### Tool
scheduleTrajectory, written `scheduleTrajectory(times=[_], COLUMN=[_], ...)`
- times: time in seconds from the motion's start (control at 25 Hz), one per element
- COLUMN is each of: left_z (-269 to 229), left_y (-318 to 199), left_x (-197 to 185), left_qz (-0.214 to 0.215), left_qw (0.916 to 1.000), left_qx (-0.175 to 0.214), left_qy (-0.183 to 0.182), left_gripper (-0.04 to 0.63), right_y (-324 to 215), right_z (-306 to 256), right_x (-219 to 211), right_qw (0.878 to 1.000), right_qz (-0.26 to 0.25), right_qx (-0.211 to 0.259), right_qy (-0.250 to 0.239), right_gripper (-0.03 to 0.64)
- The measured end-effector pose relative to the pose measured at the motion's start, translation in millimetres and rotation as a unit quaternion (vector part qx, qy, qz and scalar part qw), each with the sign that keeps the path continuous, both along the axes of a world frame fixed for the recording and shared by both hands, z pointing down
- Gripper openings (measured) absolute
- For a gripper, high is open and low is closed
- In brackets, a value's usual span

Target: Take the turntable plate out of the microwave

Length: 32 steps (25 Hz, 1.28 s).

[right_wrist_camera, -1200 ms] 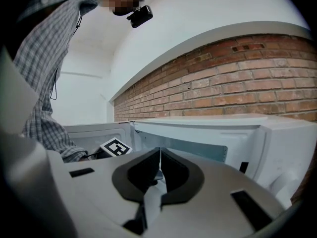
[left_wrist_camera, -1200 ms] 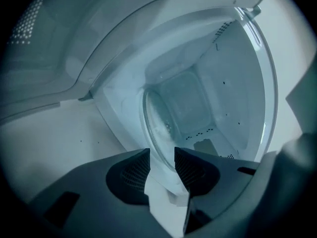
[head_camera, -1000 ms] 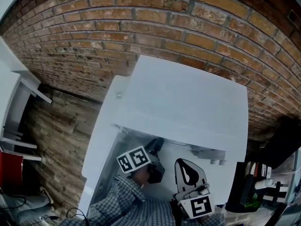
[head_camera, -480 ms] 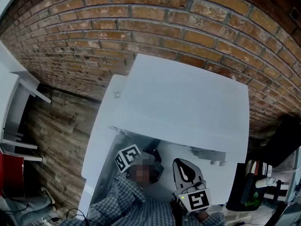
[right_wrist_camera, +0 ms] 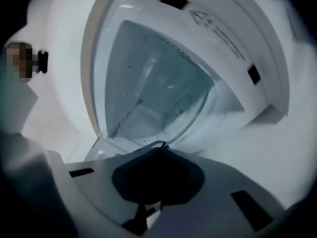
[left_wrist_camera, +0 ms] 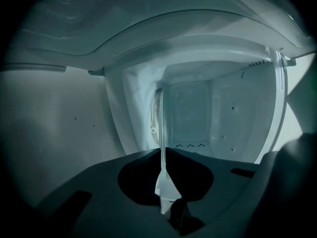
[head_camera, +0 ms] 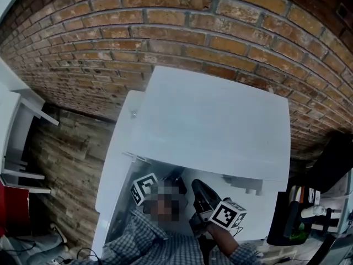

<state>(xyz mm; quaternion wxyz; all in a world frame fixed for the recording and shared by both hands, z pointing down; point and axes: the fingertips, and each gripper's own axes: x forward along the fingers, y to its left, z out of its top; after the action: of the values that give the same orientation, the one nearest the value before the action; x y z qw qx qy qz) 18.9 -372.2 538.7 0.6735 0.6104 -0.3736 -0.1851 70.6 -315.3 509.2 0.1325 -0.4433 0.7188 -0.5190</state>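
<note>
One grip set: left claw just closed onto plate rim, centre frame; right claw shut, empty. Next, prob.: draw plate out of microwave w/o clipping opening.

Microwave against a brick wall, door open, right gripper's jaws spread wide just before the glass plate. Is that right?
No: the right gripper has its jaws shut, not spread wide, as the right gripper view shows. The microwave does stand against the brick wall, door open, with the glass plate just before those jaws.
</note>
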Motion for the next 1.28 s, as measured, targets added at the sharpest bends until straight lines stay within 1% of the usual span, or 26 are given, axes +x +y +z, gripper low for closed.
scheduleTrajectory(times=[0.08,0.2,0.24,0.28,0.32,0.36,0.4,0.44,0.52,0.64,0.72,0.8,0.88,0.92,0.96,1.04,1.08,1.2,1.28], left_z=[-4.3,-9.0,-10.0,-10.6,-11.0,-11.3,-11.5,-11.9,-13.0,-15.0,-16.9,-23.7,-34.8,-36.0,-32.8,-23.7,-21.1,-19.0,-22.8], left_y=[-0.3,1.0,1.5,1.7,1.4,0.9,0.4,-0.1,-0.8,0.0,0.3,-2.6,-7.0,-7.2,-5.5,-2.3,-2.0,-2.9,-5.9], left_x=[0.5,4.4,5.6,6.1,5.9,5.4,5.2,5.4,6.3,6.7,7.0,8.4,12.5,13.3,12.3,8.2,6.6,7.4,11.6], left_qz=[0.002,0.006,0.008,0.01,0.01,0.01,0.009,0.009,0.009,0.007,0.008,0.008,0.009,0.01,0.012,0.013,0.013,0.017,0.015], left_qw=[1.0,0.9998,0.9997,0.9996,0.9996,0.9996,0.9996,0.9996,0.9995,0.9993,0.999,0.9982,0.9958,0.9956,0.9967,0.9986,0.999,0.9989,0.9982], left_qx=[0.006,0.008,0.009,0.01,0.011,0.012,0.013,0.014,0.015,0.014,0.018,0.03,0.053,0.055,0.048,0.033,0.031,0.039,0.053], left_qy=[0.005,0.018,0.021,0.023,0.023,0.023,0.024,0.025,0.028,0.033,0.039,0.052,0.074,0.075,0.064,0.038,0.031,0.018,0.024], left_gripper=[0.037,0.037,0.037,0.037,0.037,0.037,0.037,0.037,0.037,0.037,0.037,0.037,0.037,0.036,0.037,0.037,0.037,0.037,0.037], right_y=[-5.1,-15.1,-18.7,-22.4,-25.8,-29.0,-31.9,-34.7,-40.6,-47.7,-51.4,-57.7,-64.3,-67.0,-69.1,-71.1,-71.3,-71.2,-72.6], right_z=[7.6,9.0,7.8,6.9,6.6,6.8,7.2,7.5,7.8,8.0,11.1,13.2,11.7,11.0,11.0,12.2,12.7,13.1,10.7], right_x=[2.9,11.5,15.0,18.5,21.3,23.0,23.9,24.6,26.5,30.2,34.6,36.7,36.7,37.3,38.2,37.7,36.6,38.4,41.3], right_qw=[0.997,0.984,0.981,0.979,0.978,0.977,0.976,0.975,0.971,0.962,0.958,0.956,0.954,0.954,0.955,0.955,0.954,0.952,0.951], right_qz=[0.032,0.068,0.078,0.086,0.092,0.097,0.1,0.104,0.114,0.133,0.147,0.157,0.165,0.169,0.173,0.179,0.181,0.181,0.177], right_qx=[-0.027,-0.033,-0.03,-0.024,-0.019,-0.017,-0.017,-0.017,-0.017,-0.015,-0.015,-0.016,-0.011,-0.006,-0.001,0.001,-0.001,0.004,0.012], right_qy=[-0.07,-0.158,-0.177,-0.185,-0.187,-0.188,-0.192,-0.197,-0.209,-0.238,-0.245,-0.248,-0.25,-0.246,-0.24,-0.235,-0.239,-0.248,-0.253], right_gripper=[0.021,0.021,0.023,0.025,0.039,0.106,0.131,0.137,0.137,0.137,0.137,0.137,0.135,0.135,0.127,0.075,0.07,0.06,0.06])
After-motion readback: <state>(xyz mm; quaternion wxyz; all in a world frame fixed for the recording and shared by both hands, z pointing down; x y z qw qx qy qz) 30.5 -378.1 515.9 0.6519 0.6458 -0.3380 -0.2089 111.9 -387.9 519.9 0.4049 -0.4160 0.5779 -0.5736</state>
